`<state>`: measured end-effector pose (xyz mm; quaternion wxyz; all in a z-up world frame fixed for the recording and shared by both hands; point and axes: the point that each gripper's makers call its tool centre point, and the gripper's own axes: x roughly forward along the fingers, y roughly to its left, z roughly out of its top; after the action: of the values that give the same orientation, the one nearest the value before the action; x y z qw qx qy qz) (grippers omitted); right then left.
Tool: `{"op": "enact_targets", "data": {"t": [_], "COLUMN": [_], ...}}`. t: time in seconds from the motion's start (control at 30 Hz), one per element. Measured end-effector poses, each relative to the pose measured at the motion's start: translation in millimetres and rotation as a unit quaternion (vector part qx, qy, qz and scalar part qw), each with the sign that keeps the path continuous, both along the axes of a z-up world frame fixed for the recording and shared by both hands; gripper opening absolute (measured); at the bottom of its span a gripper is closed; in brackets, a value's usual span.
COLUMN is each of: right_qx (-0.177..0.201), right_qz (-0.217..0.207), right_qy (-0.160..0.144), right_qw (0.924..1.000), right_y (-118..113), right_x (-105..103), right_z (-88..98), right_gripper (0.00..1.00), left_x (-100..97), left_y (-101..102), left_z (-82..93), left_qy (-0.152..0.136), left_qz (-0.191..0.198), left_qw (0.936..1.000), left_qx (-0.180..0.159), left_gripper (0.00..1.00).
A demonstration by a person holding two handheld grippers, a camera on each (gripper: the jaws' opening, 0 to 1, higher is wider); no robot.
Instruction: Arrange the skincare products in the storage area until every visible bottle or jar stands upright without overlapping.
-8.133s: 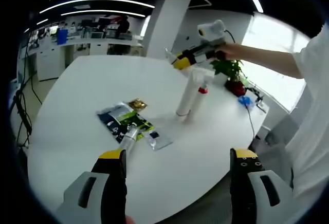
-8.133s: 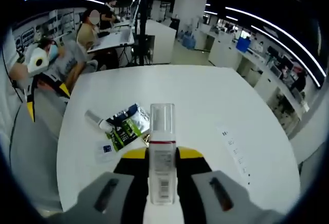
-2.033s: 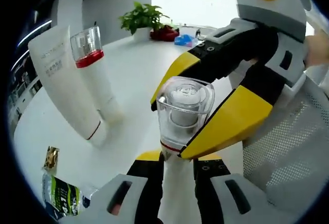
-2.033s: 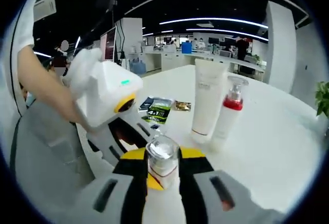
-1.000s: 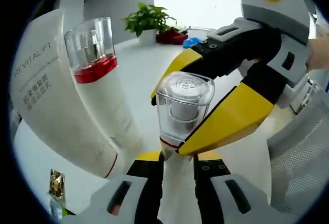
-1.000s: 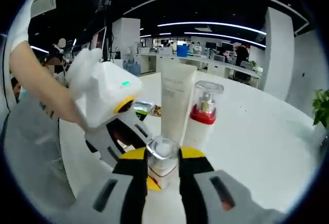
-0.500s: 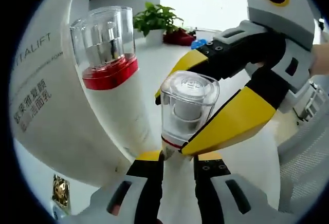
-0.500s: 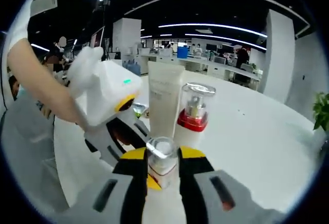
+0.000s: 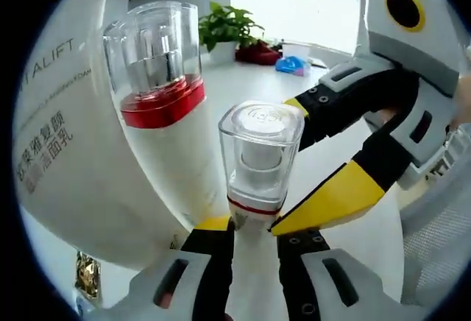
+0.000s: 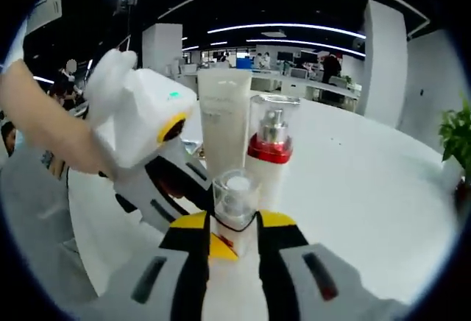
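Left gripper view: white table (image 9: 324,115), broad white tube (image 9: 66,166) upright, red-collared pump bottle (image 9: 165,126) just beside it. Small clear-capped bottle (image 9: 257,163) stands upright against that pair. Left gripper (image 9: 254,227) jaws clamp its base; right gripper (image 9: 294,166) jaws sit spread around its cap, whether touching unclear.

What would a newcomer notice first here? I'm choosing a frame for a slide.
The small clear-capped pump bottle at the centre, upright, with the left claw shut on its base and the right claw open around it. Just behind stand a red-collared pump bottle and a tall white tube, both upright on the white table.
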<state>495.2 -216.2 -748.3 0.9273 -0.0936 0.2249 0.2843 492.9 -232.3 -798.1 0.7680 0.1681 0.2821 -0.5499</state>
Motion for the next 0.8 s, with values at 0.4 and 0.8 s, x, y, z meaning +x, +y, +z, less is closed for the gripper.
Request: {"op": "enact_targets", "data": {"t": [0.4,0.8], "right_qx": [-0.002,0.008], "right_qz": [-0.066,-0.157], "right_qy": [0.020,0.039], "right_qw": [0.9976,0.9868], "right_y": [-5,-10], "right_x": [2,1], "right_z": [-9.9,-18.4], "right_gripper": [0.22,0.19], "left_x": [-0.4,-6.0], "left_y": [-1,-1], "left_z": [-0.4,-3.5], "left_qy": [-0.002,-0.003], "left_qz": [-0.005,-0.017], "left_qw": [1.0000,0.9998], "left_qx": [0.000,0.007], "left_gripper": [0.21,0.28]}}
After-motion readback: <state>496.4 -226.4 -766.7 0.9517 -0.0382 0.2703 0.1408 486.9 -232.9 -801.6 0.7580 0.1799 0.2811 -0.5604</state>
